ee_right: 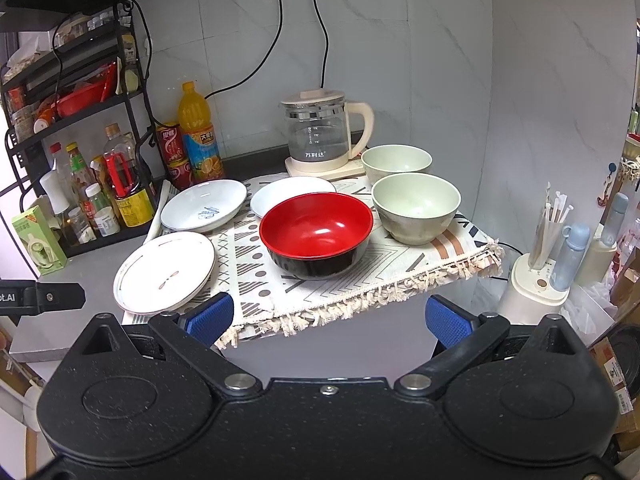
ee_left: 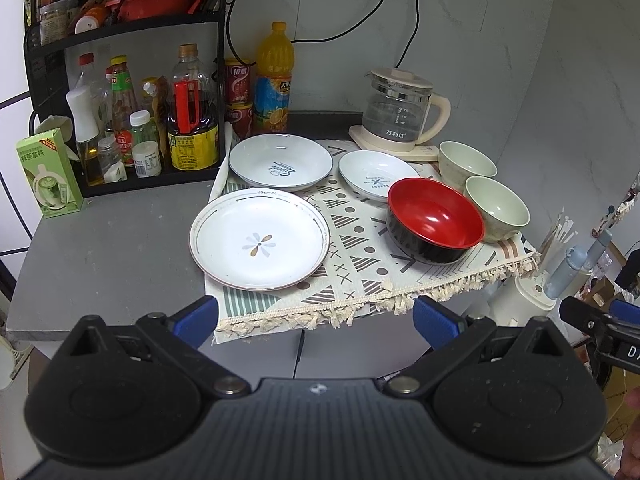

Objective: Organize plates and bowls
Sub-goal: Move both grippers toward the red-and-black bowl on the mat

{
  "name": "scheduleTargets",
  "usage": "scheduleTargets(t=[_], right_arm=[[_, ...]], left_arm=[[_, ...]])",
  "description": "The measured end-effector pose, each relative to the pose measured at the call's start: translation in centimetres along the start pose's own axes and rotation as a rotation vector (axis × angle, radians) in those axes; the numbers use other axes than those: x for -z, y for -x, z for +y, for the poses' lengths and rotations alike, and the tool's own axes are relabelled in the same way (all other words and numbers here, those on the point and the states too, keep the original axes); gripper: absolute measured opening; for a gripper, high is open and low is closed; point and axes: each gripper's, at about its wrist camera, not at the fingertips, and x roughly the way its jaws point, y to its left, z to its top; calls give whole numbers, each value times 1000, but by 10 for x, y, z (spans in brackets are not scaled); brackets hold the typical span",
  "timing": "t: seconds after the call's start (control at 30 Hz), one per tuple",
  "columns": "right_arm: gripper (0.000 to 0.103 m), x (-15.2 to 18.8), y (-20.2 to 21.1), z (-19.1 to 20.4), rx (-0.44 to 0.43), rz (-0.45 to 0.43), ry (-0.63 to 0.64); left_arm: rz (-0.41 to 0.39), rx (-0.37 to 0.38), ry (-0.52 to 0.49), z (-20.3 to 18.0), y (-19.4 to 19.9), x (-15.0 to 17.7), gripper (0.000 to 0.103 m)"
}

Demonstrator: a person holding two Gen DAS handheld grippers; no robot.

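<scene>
On a patterned cloth (ee_left: 360,276) lie a flower-print plate (ee_left: 259,239) at the front left, a deep white plate (ee_left: 281,161) behind it and a smaller white plate (ee_left: 374,174) to its right. A red-and-black bowl (ee_left: 434,220) sits front right, with two pale green bowls (ee_left: 498,208) (ee_left: 466,164) beside and behind it. My left gripper (ee_left: 316,320) is open and empty, short of the cloth's front edge. My right gripper (ee_right: 328,320) is open and empty before the red bowl (ee_right: 316,234); the flower plate (ee_right: 165,270) and green bowls (ee_right: 416,206) (ee_right: 396,162) show there too.
A glass kettle (ee_left: 402,114) stands behind the bowls. A black rack with bottles (ee_left: 160,128) and an orange juice bottle (ee_left: 274,80) fill the back left. A green carton (ee_left: 48,172) stands on the grey counter (ee_left: 108,248). A straw holder and blue bottles (ee_right: 560,248) stand right of the table.
</scene>
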Motion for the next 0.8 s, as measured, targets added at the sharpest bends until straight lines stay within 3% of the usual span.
scheduleTargets(t=[0.8], right_arm=[[103, -14, -26, 6, -18, 22, -2]], left_arm=[[22, -5, 16, 1, -16, -28, 102]])
